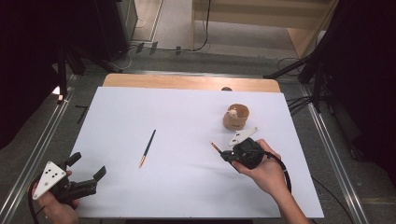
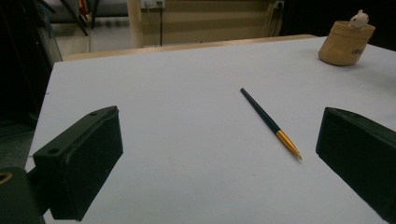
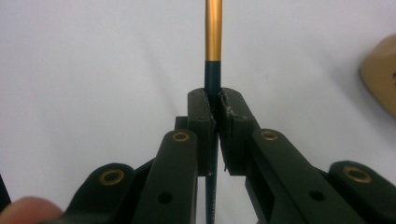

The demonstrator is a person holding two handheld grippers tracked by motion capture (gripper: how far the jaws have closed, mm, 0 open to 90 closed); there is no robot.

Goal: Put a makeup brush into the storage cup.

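Note:
A dark pen with a gold end (image 1: 147, 148) lies on the white sheet (image 1: 187, 112), left of centre. My left gripper (image 1: 87, 165) rests at the near left corner, open, nothing between its jaws. In the left gripper view that pen (image 2: 268, 121) lies ahead between the wide-apart jaws. At the right, my right gripper (image 1: 228, 154) is shut on a second pen (image 1: 215, 147) whose gold end sticks out to the upper left. Seen from the right gripper view, the jaws pinch this pen's dark shaft (image 3: 214, 46), with the right gripper (image 3: 217, 100) above the white sheet.
A small wooden cup (image 1: 236, 116) with a little white figure in it stands behind the right gripper. It shows at the far right as the cup (image 2: 346, 44) and at the edge as the cup (image 3: 380, 74). The table's wooden far edge (image 1: 187, 82) borders the sheet.

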